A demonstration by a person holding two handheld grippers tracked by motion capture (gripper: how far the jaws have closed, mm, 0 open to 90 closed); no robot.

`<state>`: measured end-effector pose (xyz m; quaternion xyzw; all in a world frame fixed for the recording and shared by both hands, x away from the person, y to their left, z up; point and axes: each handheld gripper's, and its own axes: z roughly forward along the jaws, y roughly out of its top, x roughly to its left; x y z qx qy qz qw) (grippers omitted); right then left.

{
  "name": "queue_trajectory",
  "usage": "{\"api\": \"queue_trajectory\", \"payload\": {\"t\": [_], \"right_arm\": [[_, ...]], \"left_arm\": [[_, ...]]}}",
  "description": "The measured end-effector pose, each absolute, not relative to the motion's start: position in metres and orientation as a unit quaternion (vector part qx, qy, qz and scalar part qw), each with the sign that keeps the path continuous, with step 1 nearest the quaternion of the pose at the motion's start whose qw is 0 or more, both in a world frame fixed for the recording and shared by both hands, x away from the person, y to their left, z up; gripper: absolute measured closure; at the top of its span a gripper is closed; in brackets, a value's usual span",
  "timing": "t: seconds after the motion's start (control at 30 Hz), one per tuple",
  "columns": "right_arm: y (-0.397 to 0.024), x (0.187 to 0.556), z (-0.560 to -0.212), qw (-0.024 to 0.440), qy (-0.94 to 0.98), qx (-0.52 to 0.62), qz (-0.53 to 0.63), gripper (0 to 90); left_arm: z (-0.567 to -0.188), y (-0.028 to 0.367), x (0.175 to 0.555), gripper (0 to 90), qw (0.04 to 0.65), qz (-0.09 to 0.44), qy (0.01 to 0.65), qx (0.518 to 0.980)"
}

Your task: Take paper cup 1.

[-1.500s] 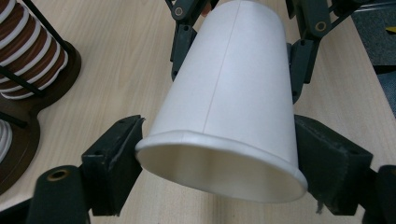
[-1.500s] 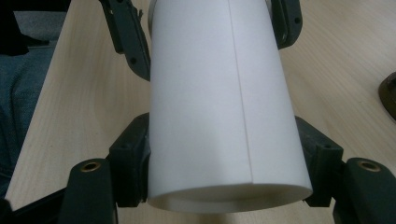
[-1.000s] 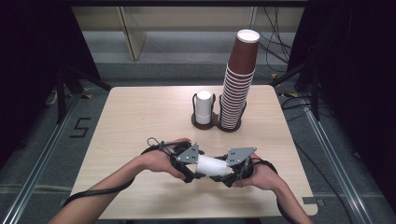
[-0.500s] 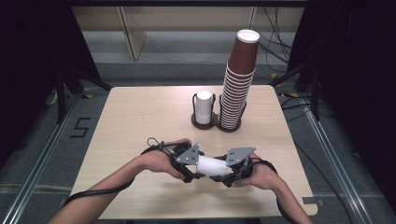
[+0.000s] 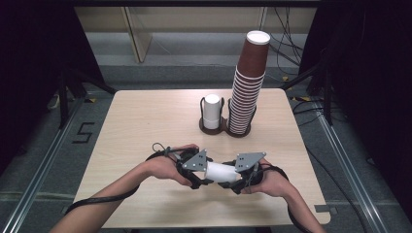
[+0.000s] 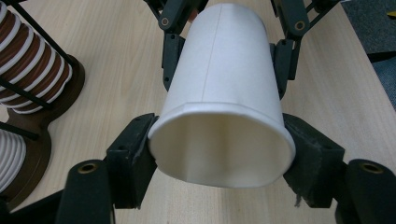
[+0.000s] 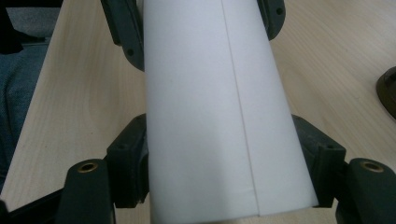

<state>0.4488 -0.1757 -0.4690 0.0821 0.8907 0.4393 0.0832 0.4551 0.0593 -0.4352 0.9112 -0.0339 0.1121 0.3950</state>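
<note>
Evidently you held one white cup [image 5: 222, 172] level between both tongs, low over the near table [image 5: 145, 121] — the left tongs [image 6: 219, 154] had just been closing and clamped its rim end, the right tongs [image 7: 224, 158] clamped its other end. This looked like separating nested cups; next called for a straight pull apart. Behind, the holder [image 5: 224, 127] carried a white cup [image 5: 212, 110] and a tall brown stack [image 5: 248, 92].

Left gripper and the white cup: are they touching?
Touching. In the left gripper view, the left gripper has both pads pressed against the rim end of the white cup; its jaws have just been closing on it.
</note>
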Motion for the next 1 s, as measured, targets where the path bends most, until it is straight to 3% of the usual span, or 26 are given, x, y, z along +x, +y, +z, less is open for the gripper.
{"api": "queue_trajectory", "payload": {"t": [0.37, 0.73, 1.0], "right_arm": [[-0.175, 0.45, -0.469, 0.085, 0.89, 0.084, 0.44, 31.2], [-0.169, 0.449, -0.47, 0.087, 0.9, 0.102, 0.415, 17.2], [-0.171, 0.45, -0.471, 0.112, 0.905, 0.1, 0.397, 15.4]], "left_arm": [[-0.432, 0.058, 0.455, 34.1, 0.385, 0.116, -0.037, 0.915], [-0.42, 0.054, 0.455, 34.5, 0.346, 0.133, -0.046, 0.927], [-0.406, 0.049, 0.456, 34.3, 0.263, 0.145, -0.069, 0.951]]}}
